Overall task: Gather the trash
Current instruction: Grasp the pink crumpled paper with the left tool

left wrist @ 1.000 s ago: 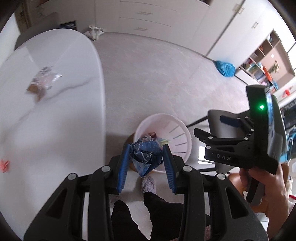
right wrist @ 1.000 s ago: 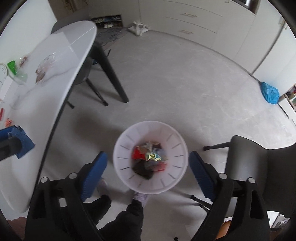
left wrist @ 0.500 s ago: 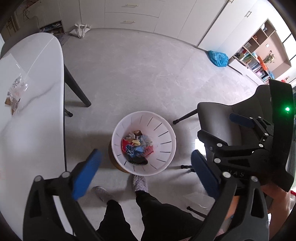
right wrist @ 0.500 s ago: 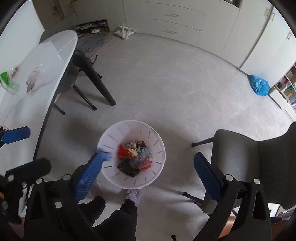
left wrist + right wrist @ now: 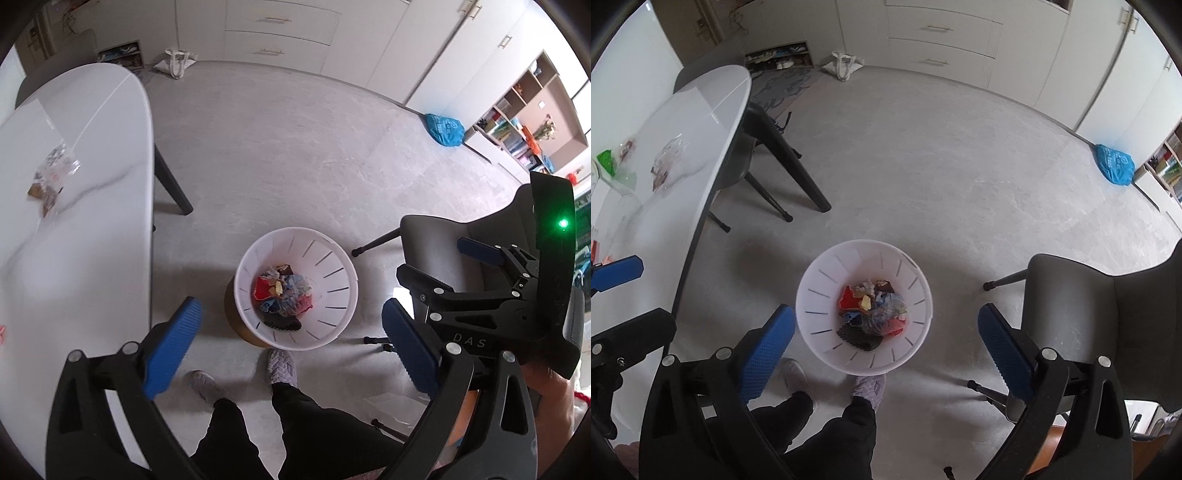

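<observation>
"DAS" in pale capitals on black body of right gripper [image 5: 424, 284], seen in left wrist view. Blue bag [image 5: 444, 130] on floor has white print, too small to read. No other legible text.

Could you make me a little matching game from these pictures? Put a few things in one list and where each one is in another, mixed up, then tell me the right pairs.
Things:
1. white bin
2. blue bag
3. clear wrapper
4. grey chair

Places:
A. lying on the white table
B. on the floor at the far right, near the shelves
C. standing on the floor just ahead of the person's feet, with trash inside
D. to the right of the bin

Pairs: 1-C, 2-B, 3-A, 4-D

Both the left gripper and the right gripper have their jaws wide apart and hold nothing.
</observation>
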The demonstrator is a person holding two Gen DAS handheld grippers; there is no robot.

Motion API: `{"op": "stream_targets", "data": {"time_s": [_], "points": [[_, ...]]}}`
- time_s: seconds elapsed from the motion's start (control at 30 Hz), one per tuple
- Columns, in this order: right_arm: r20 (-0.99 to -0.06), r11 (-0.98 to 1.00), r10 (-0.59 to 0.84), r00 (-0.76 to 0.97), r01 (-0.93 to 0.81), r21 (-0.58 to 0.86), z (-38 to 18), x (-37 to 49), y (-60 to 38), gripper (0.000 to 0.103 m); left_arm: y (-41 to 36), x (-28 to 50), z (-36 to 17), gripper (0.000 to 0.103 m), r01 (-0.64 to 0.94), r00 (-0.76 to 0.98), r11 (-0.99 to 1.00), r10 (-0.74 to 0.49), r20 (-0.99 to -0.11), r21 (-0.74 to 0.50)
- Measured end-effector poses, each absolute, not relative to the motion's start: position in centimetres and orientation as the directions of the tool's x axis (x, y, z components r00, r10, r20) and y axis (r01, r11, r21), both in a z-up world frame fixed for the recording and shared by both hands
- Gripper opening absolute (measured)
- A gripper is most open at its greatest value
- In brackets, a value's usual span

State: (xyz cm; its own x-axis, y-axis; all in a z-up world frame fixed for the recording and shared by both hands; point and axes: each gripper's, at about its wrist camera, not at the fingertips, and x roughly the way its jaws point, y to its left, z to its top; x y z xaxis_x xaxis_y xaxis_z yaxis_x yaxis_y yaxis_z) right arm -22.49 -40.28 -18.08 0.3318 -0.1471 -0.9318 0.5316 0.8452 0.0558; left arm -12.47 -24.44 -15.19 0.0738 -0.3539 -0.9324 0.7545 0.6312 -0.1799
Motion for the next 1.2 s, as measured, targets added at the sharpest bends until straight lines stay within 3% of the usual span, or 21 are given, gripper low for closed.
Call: {"op": "stream_targets", "data": {"time_s": [0.3, 0.67, 0.93, 1.2], "points": [[-0.915, 0.881, -0.053, 0.399, 0.449, 0.145, -16.4, -18.3, -36.4, 0.1, -17.5, -8.4, -13.8, 0.094, 0.637, 0.185, 0.759, -0.321, -0.929, -0.136], [-0.882, 0.947, 0.048, 0.469, 0.259, 0.189, -13.9, -9.4, -27.5, 0.1, -1.2, 1.4, -13.8, 0.094, 0.3, 0.344, 0.953, -0.149, -0.927, -0.042], [-0.871, 0.964, 0.118, 0.477, 0.154, 0.215, -12.9, -4.1, -21.2, 0.1, 8.2, 8.1, -16.9, 0.094, 0.062, 0.357, 0.998, -0.017, -0.934, 0.006], [-0.886, 0.974, 0.139, 0.442, 0.099, 0.202, -13.1, -1.3, -17.9, 0.1, 11.8, 13.3, -21.7, 0.092, -0.056, 0.306, 0.998, 0.004, -0.952, -0.014]]}}
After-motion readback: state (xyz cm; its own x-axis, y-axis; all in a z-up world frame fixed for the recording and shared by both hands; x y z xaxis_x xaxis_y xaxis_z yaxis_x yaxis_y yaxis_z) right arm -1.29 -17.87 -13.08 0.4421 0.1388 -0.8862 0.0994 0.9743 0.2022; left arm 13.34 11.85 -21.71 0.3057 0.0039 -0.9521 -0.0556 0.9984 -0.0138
